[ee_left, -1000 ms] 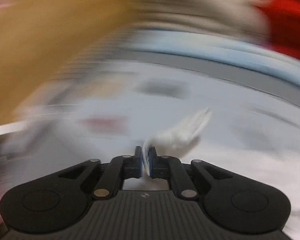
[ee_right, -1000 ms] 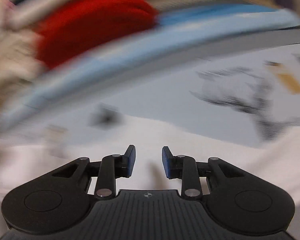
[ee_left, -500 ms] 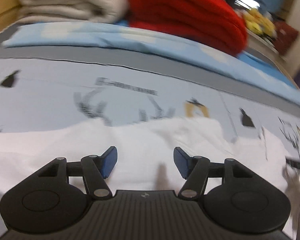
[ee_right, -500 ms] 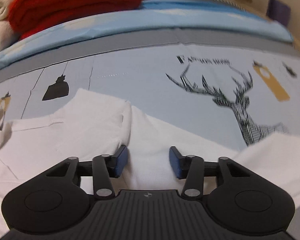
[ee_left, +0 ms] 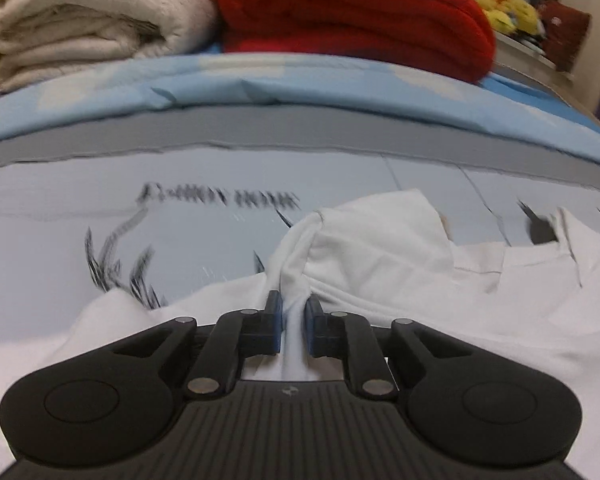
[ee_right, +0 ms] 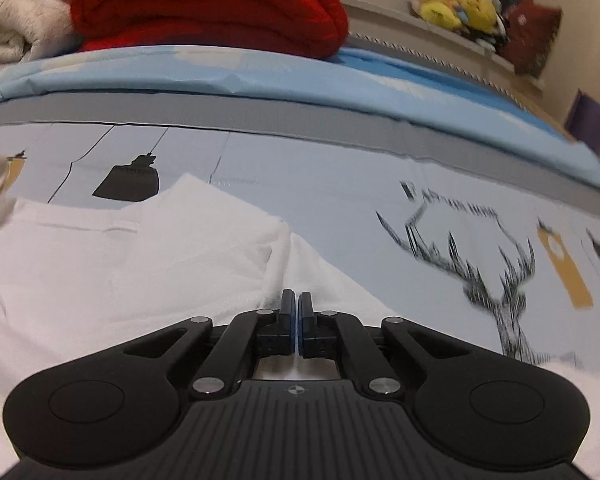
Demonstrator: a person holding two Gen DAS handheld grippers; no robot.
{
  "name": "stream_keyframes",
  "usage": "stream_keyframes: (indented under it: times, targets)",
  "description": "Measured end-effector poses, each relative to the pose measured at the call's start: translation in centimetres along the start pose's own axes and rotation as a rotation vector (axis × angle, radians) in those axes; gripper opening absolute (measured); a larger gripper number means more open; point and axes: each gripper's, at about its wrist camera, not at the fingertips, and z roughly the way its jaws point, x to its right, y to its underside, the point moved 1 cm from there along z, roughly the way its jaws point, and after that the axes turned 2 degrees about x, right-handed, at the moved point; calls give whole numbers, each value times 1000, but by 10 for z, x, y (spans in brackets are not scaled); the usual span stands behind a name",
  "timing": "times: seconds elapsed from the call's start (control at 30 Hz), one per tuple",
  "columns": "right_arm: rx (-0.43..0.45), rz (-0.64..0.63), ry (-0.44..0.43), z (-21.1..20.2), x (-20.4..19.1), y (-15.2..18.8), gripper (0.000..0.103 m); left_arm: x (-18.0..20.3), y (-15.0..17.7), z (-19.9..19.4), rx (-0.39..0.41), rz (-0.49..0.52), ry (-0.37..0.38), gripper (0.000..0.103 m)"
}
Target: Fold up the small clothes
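The left tool (ee_left: 291,308) is closing its jaws on a raised ridge of the white garment (ee_left: 380,248), and the fold is standing between the blue pads (ee_left: 274,312) with cloth running back under the tool's body. Ahead and to the right of this tool a bunched flap is rising, while the rest of the garment is spreading flat on the bed (ee_left: 60,208). The right tool (ee_right: 295,312) is sitting clenched, its pads pinching a thin crease of the white garment (ee_right: 140,264) that is running forward from the tips. Left of that tool the cloth is lying smooth; right of it bare printed bedcover is stretching open toward the deer print (ee_right: 492,280). Beyond both tools the folded red blanket (ee_right: 204,4) and cream blanket (ee_left: 84,20) are bounding the far edge.
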Motion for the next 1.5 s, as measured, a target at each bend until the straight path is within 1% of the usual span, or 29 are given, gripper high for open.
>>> stream_keyframes:
  times: [0.07, 0.1, 0.17, 0.2, 0.27, 0.3, 0.37, 0.4, 0.43, 0.47, 0.53, 0.6, 0.67, 0.77, 0.83, 0.93, 1.0, 1.07, 1.1, 1.13, 1.17, 1.2, 1.27, 1.3, 1.37, 1.4, 1.43, 1.47, 1.5]
  targets:
    - [8, -17, -4, 11, -2, -10, 0, -5, -13, 9, -7, -39, -19, 18]
    - [13, -33, -1, 19, -4, -16, 0, -8, -16, 10, -18, -72, -12, 20]
    - [-1, -25, 17, 28, -2, -28, 0, -12, -21, 5, -55, -106, 37, 28]
    - [-19, -2, 18, 30, 0, -33, 0, -14, -20, -2, -73, -106, 66, 28]
    - [-39, 50, -10, 23, 5, -38, 3, -20, -11, -22, -85, -109, 102, 29]
    - [-34, 73, -43, 11, 6, -36, 6, -24, -3, -34, -97, -116, 113, 30]
    - [-20, 111, -79, -15, 8, -27, 16, -33, 13, -55, -135, -146, 131, 30]
    - [-27, 134, -97, -31, 11, -18, 26, -39, 22, -67, -151, -167, 131, 30]
    - [-48, 162, -116, -46, 13, -7, 30, -44, 30, -80, -163, -184, 124, 31]
    - [-73, 189, -128, -60, 15, 4, 30, -49, 39, -95, -175, -198, 113, 36]
    - [-141, 258, -157, -90, 18, 34, 30, -55, 58, -122, -221, -223, 89, 38]
    - [-203, 301, -182, -121, 16, 64, 30, -61, 79, -152, -247, -245, 77, 41]
    - [-251, 321, -178, -149, 11, 90, 31, -67, 99, -180, -265, -245, 52, 45]
    - [-354, 338, -127, -188, 2, 134, 34, -70, 143, -215, -305, -249, 33, 45]
    - [-366, 366, -129, -210, -2, 160, 34, -75, 176, -232, -340, -274, 21, 45]
    - [-359, 354, -125, -244, -9, 188, 34, -79, 221, -253, -367, -315, -1, 43]
    - [-353, 363, -124, -262, -10, 202, 34, -79, 238, -272, -312, -312, -15, 38]
    - [-345, 383, -127, -274, -7, 213, 34, -75, 248, -282, -291, -286, -36, 25]
    - [-338, 387, -135, -280, -7, 217, 32, -72, 251, -286, -278, -268, -36, 21]
    - [-334, 385, -140, -280, -5, 218, 19, -71, 253, -289, -274, -262, -29, 7]
    - [-333, 384, -153, -281, -4, 219, 9, -71, 253, -292, -270, -273, -19, 6]
    - [-333, 395, -177, -283, -2, 219, 4, -70, 252, -299, -254, -290, -8, 6]
    - [-306, 420, -169, -291, 7, 211, 3, -68, 243, -320, -183, -330, 39, 6]
    - [-273, 454, -169, -301, 16, 204, 3, -66, 239, -332, -149, -342, 69, 6]
    - [-199, 527, -179, -327, 40, 189, 3, -57, 237, -349, -122, -332, 106, 6]
    - [-181, 522, -159, -337, 48, 185, 3, -50, 238, -350, -142, -294, 100, 6]
    - [-175, 492, -121, -343, 52, 184, 3, -44, 243, -347, -180, -253, 83, 6]
    - [-184, 449, -76, -345, 54, 185, 3, -41, 250, -340, -234, -230, 69, 6]
    - [-223, 399, -42, -339, 52, 192, 3, -40, 259, -331, -301, -236, 53, 6]
